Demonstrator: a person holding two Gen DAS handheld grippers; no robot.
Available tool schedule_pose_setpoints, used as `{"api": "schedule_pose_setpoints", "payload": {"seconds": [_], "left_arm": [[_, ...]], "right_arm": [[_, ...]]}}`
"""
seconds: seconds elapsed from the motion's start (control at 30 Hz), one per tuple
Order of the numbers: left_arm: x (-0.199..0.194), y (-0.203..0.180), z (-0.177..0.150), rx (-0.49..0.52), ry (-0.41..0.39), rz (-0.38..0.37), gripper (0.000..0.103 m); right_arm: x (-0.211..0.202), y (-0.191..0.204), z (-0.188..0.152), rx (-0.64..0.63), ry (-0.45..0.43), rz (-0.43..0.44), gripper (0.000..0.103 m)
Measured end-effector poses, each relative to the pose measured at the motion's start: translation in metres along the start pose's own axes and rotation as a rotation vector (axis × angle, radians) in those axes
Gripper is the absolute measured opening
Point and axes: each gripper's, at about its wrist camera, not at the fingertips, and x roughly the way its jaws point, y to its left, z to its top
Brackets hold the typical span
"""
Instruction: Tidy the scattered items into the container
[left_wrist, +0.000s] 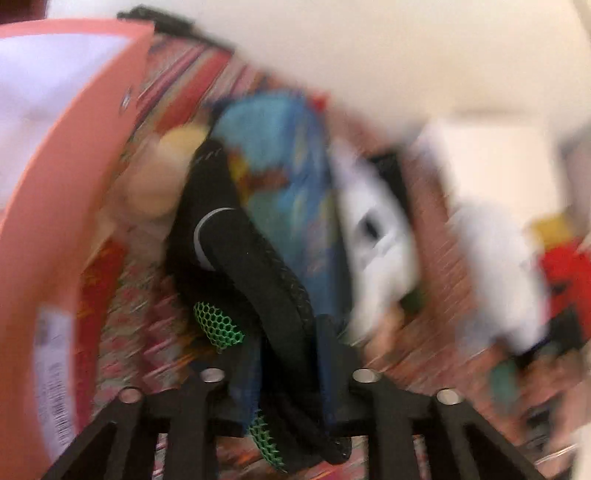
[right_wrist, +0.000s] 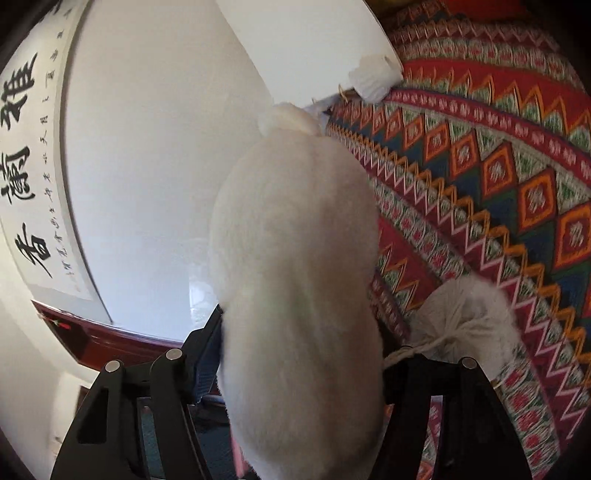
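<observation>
The left wrist view is motion-blurred. My left gripper (left_wrist: 286, 354) is shut on a black slipper with green mesh (left_wrist: 240, 266), held above the patterned cloth. A pink container (left_wrist: 55, 192) curves along the left edge. Beyond the slipper lie a blue pouch (left_wrist: 284, 177), a beige plush (left_wrist: 162, 177) and a white toy (left_wrist: 380, 236). My right gripper (right_wrist: 301, 354) is shut on a white fluffy plush (right_wrist: 295, 258), held up above the patterned cloth (right_wrist: 480, 166); its pompom (right_wrist: 465, 317) hangs to the right.
A white fluffy item (left_wrist: 495, 273) and red and yellow things (left_wrist: 565, 266) lie at the right in the left wrist view. A calligraphy scroll (right_wrist: 33, 166) hangs on the white wall. A white box edge with tissue (right_wrist: 373, 77) sits by the cloth.
</observation>
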Motion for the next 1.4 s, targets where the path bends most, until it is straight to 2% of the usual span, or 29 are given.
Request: {"api": "schedule_pose_setpoints", "payload": {"seconds": [0.07, 0.2, 0.27, 0.33, 0.37, 0.4, 0.47, 0.73, 0.97, 1.1, 1.27, 1.4], "left_arm": [[0.014, -0.002, -0.001, 0.019, 0.011, 0.112, 0.087], [0.04, 0.001, 0.013, 0.06, -0.027, 0.248, 0.089], [0.059, 0.008, 0.016, 0.078, -0.003, 0.296, 0.089], [0.072, 0.017, 0.012, 0.031, 0.032, 0.197, 0.07], [0.07, 0.019, 0.011, 0.002, 0.037, 0.139, 0.037], [0.066, 0.018, 0.01, -0.005, 0.036, 0.126, 0.004], [0.053, 0.007, 0.008, 0.043, -0.011, 0.168, 0.004], [0.001, -0.002, -0.006, 0.074, -0.079, 0.073, 0.004], [-0.04, -0.003, -0.003, 0.07, -0.146, -0.053, 0.005], [-0.063, 0.001, -0.003, 0.053, -0.175, -0.135, 0.005], [-0.103, 0.02, 0.002, 0.009, -0.265, -0.175, 0.005], [-0.135, 0.043, 0.006, -0.033, -0.343, -0.173, 0.005]], "right_arm": [[0.007, 0.0, -0.007, 0.001, 0.019, -0.013, 0.069], [0.017, -0.004, -0.014, 0.012, 0.047, -0.038, 0.069], [0.019, -0.006, -0.013, 0.014, 0.054, -0.042, 0.069], [0.027, -0.006, -0.006, 0.003, 0.052, -0.053, 0.069], [0.029, -0.006, -0.004, -0.005, 0.049, -0.06, 0.069], [0.032, -0.008, 0.0, -0.009, 0.046, -0.064, 0.069], [0.033, -0.008, 0.004, -0.012, 0.037, -0.064, 0.068], [0.024, 0.011, 0.002, -0.066, 0.005, -0.057, 0.068], [0.012, 0.03, -0.015, -0.079, 0.006, -0.015, 0.068], [0.01, 0.05, -0.031, -0.109, 0.02, 0.015, 0.068], [0.017, 0.083, -0.057, -0.173, 0.049, 0.067, 0.068], [0.03, 0.115, -0.088, -0.244, 0.092, 0.105, 0.068]]}}
